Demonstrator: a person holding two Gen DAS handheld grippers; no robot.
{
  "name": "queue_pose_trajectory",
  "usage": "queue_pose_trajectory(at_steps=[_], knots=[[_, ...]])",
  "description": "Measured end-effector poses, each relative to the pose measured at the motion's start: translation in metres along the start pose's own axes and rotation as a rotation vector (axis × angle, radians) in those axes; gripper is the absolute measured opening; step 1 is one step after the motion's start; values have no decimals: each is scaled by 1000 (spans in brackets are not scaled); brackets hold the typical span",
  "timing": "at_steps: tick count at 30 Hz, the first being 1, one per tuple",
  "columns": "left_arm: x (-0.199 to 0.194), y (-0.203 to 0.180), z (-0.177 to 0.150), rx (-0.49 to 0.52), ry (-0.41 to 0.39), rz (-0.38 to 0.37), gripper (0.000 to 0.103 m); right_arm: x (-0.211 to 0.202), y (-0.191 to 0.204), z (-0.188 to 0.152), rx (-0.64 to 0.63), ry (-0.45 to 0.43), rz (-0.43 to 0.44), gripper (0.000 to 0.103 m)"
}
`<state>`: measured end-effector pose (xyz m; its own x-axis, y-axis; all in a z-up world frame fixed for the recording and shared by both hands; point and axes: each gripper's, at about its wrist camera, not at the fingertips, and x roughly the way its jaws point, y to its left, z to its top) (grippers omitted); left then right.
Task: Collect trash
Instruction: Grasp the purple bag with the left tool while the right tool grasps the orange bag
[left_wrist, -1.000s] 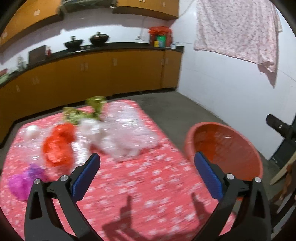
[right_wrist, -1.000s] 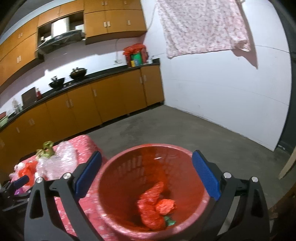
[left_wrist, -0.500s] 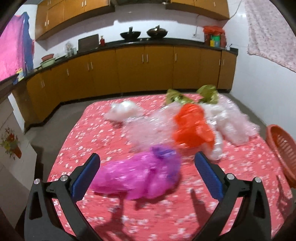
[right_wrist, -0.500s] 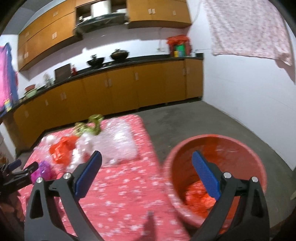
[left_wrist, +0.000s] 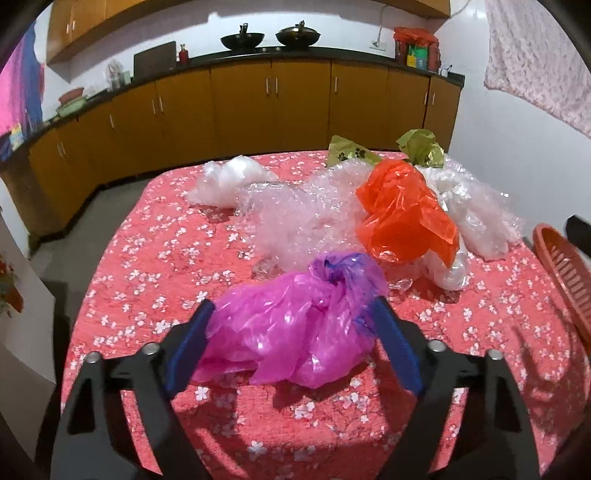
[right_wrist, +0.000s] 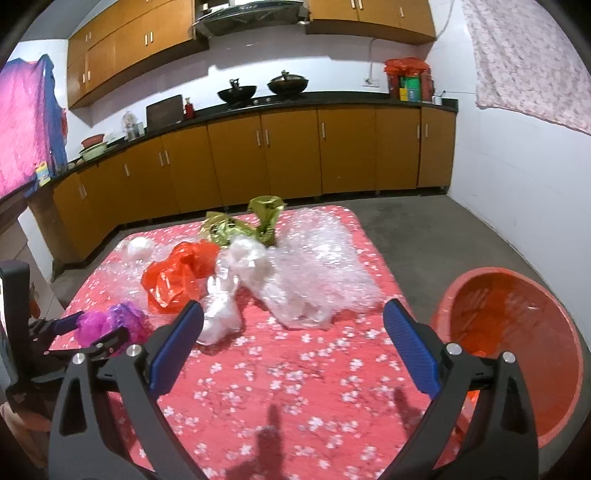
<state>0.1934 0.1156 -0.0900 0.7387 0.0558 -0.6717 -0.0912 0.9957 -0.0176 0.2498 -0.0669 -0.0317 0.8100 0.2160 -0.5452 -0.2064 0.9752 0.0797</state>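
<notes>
The left gripper (left_wrist: 291, 341) has just been closing, its fingers (left_wrist: 190, 345) pinching the magenta plastic bag (left_wrist: 295, 332) lying between them on the worktop (left_wrist: 155, 243). The right gripper (right_wrist: 291, 349) is hanging released, holding nothing. Beyond the fingers, an orange bag (left_wrist: 402, 214), bubble wrap (left_wrist: 303, 221) and green wrappers (left_wrist: 419, 146) are still waiting; the red basket (right_wrist: 517, 332), right of the fingers, looks barely filled. Kitchen cabinets (right_wrist: 288, 155) are lining the wall.
</notes>
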Motion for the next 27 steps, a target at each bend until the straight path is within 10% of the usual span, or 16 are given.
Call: queue_pose_trajectory(at_steps=[13, 27], knots=[[-33, 29, -11, -69, -59, -9, 25, 34, 54, 9, -75, 54, 110, 81], [-20, 23, -7, -98, -42, -14, 53, 52, 70, 13, -72, 97, 134, 74]])
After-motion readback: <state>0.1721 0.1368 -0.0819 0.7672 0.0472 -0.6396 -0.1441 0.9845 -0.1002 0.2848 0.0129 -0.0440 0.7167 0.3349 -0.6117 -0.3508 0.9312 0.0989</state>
